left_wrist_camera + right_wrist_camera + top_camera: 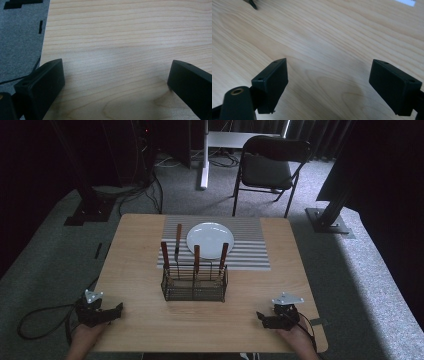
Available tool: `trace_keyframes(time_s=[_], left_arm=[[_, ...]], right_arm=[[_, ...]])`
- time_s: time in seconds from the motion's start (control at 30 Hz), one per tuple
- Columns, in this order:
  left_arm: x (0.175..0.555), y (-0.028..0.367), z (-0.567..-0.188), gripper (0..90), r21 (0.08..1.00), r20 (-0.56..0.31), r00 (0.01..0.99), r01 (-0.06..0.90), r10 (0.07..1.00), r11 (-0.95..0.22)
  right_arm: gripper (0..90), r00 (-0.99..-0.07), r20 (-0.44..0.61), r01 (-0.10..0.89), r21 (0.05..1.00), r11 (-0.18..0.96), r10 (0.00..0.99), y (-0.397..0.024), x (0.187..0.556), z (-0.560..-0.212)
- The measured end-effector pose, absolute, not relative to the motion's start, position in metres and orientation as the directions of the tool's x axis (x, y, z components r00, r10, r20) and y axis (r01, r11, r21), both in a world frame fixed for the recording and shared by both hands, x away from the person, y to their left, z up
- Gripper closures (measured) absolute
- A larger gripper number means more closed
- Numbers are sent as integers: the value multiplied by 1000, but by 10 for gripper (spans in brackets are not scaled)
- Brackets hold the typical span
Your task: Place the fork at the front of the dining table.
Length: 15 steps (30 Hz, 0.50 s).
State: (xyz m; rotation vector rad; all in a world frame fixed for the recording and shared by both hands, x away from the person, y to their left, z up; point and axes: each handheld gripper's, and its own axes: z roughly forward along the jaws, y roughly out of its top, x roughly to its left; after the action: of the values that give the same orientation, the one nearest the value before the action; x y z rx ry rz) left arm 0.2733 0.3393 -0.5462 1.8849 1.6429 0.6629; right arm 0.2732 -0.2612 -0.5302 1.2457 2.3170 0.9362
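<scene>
Near the desk's front edge, on either side of the wire caddy (194, 283), 2 hand-held grippers rest low over bare wood. The left hand-held gripper (116, 310) sits at the front-left corner with its jaws spread wide and nothing between them; its own view shows only wood grain in the gap (116, 75). The right hand-held gripper (262, 318) sits at the front-right, likewise spread and empty (328, 77). Both point inward toward the caddy, forearms coming in low from the front.

The caddy stands at the desk's (135, 270) centre, ahead of and between the 2 grippers, about equally far from each. 3 wooden-handled utensils (197, 256) stand in it, nearly upright, so their long axes run up out of the basket. A 4th utensil (178, 240) lies flat just behind the caddy on the striped mat (250, 245), left of the white plate (210, 240), its long axis running away from the person.

A handle would likely need a reach forward and inward, with jaws closing from the side.
</scene>
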Motion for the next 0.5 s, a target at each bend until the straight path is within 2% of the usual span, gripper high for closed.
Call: trace_keyframes(time_s=[0.1, 0.5], left_arm=[[273, 339, -546, 8, 685, 11, 132, 721, 991, -104], [273, 339, -546, 8, 685, 11, 133, 721, 991, -104]], right_arm=[[149, -560, 31, 600, 704, 380, 828, -259, 273, -525], [162, -606, 21, 535, 750, 388, 795, -238, 270, -499]])
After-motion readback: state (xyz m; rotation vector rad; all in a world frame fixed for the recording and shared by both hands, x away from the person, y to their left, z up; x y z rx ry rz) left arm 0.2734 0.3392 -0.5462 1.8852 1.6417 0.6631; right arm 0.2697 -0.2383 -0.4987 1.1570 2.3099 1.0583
